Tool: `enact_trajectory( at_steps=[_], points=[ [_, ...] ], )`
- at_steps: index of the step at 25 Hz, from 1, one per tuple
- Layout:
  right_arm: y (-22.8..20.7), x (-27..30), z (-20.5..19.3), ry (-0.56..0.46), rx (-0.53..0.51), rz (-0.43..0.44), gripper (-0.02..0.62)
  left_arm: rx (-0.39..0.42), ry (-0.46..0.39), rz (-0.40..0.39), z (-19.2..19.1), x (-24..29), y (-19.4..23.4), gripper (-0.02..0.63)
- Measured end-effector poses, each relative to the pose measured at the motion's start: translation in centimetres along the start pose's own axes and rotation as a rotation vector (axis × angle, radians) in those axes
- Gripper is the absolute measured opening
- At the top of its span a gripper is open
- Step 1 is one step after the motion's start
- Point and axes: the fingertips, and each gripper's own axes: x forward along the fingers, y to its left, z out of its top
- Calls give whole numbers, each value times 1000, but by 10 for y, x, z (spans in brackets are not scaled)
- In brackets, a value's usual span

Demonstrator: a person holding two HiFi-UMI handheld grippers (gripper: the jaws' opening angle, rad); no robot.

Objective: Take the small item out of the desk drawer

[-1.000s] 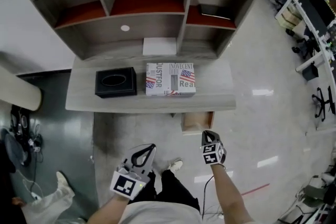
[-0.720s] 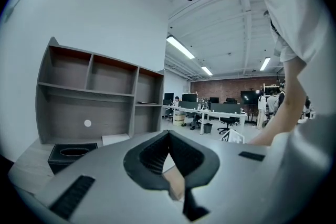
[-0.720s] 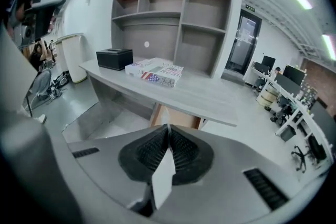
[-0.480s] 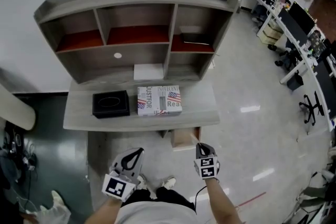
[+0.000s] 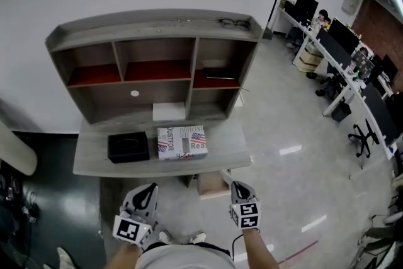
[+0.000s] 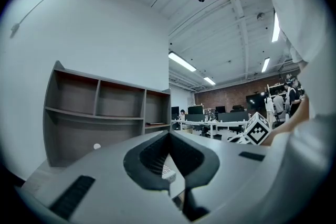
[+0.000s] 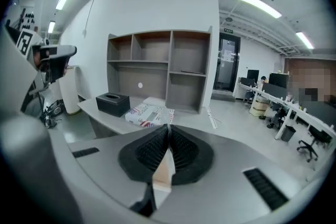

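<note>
I've drawn back, and the desk (image 5: pixel 94 164) sits farther off. My left tool (image 5: pixel 150 189) and right tool (image 5: pixel 239 188) are both closed and empty. The drawer (image 5: pixel 213 184) is open, so I judge the item still unfetched.

My left gripper (image 5: pixel 150 189) and right gripper (image 5: pixel 238 186) are matt grey plastic, and their pads (image 7: pixel 152 150) are black and ribbed, like rubber. The desk (image 5: pixel 94 164) and its hutch (image 5: pixel 151 22) show a dull grey wood grain, with red-brown shelf boards (image 5: pixel 157 69). The tissue box (image 5: pixel 128 147) is matt black. The printed box (image 5: pixel 182 142) looks like paper-covered card. The floor (image 5: pixel 289 154) is glossy and mirrors the lights.
</note>
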Motion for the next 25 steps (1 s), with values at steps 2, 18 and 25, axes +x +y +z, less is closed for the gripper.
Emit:
enact_trajectory(
  at_steps=[2,18,25],
  points=[
    [-3,-8,20,-46,30,-17,23,0,-18,16,7,-1,7,18],
    [-15,-87,142,-353,87,-8,23,43,-134,111,53,-15,46,18],
    [-20,-112,164,-415,83,-25,23,15,-163,190,62,-34,69,18]
  ],
)
